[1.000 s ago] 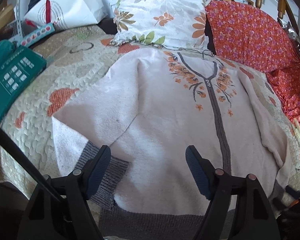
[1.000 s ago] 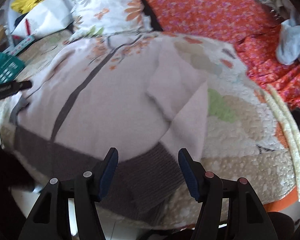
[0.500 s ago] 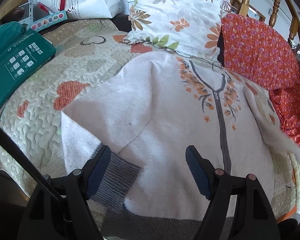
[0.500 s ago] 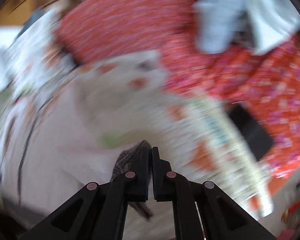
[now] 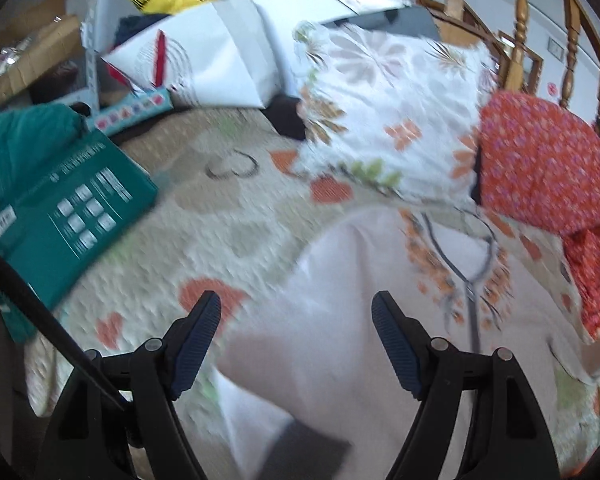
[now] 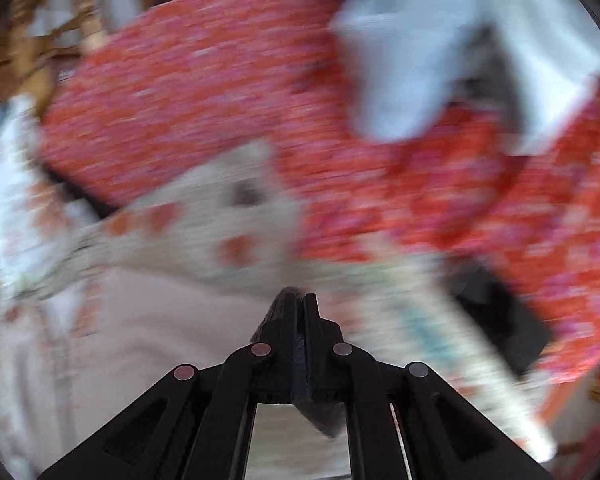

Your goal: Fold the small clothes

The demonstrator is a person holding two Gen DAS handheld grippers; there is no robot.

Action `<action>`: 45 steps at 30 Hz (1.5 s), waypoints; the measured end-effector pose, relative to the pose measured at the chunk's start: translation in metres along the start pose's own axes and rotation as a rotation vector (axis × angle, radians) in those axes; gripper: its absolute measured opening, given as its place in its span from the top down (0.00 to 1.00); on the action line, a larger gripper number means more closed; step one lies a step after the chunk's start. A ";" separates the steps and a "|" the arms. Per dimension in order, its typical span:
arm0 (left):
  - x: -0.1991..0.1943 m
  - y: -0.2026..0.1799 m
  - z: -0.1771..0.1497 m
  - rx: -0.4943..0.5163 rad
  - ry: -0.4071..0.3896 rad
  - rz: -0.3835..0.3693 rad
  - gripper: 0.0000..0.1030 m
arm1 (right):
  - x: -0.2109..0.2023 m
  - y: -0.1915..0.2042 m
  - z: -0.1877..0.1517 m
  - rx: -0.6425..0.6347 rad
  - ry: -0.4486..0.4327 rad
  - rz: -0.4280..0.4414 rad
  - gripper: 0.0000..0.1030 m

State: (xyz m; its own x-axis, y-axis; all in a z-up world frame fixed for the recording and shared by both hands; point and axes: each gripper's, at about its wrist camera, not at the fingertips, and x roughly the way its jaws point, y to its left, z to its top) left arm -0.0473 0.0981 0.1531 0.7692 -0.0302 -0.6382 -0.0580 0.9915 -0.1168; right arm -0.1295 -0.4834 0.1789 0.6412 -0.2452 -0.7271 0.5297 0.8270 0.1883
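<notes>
A pale pink zip cardigan with orange flower embroidery and grey ribbed cuffs lies face up on a quilted bedspread. My left gripper is open and empty, hovering over the cardigan's left shoulder and sleeve. A grey cuff shows below between its fingers. My right gripper is shut on the grey cuff of the other sleeve, lifted over the cardigan. The right wrist view is heavily blurred.
A floral pillow and a red flowered cushion lie at the head. A teal box and a white bag sit at left. Pale cloth lies on the red blanket. Wooden rails stand behind.
My right gripper closed on the grey sleeve cuff and lifted it, swinging over the cardigan. My left gripper stayed open and moved up towards the shoulder.
</notes>
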 end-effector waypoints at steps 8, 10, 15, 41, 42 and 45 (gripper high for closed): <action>0.032 0.056 0.001 -0.141 0.054 0.027 0.25 | 0.083 0.249 -0.049 -0.177 0.199 0.377 0.98; 0.035 0.063 0.003 -0.159 0.062 0.002 0.25 | 0.101 0.296 -0.062 -0.217 0.233 0.419 0.98; 0.035 0.076 0.009 -0.163 0.048 0.027 0.25 | 0.141 0.397 -0.102 -0.302 0.309 0.487 0.98; 0.034 0.163 -0.006 -0.490 0.095 0.095 0.25 | 0.048 0.390 -0.270 -0.808 0.458 0.762 0.45; 0.034 0.162 -0.007 -0.493 0.095 0.094 0.25 | 0.044 0.386 -0.280 -0.829 0.447 0.761 0.45; 0.034 0.153 -0.008 -0.472 0.090 0.095 0.25 | 0.037 0.387 -0.303 -0.846 0.449 0.760 0.56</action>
State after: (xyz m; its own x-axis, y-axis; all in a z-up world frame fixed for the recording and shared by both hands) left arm -0.0349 0.2480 0.1076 0.6898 0.0256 -0.7236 -0.4234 0.8250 -0.3744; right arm -0.0687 -0.0197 0.0247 0.2932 0.5016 -0.8139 -0.5319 0.7930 0.2971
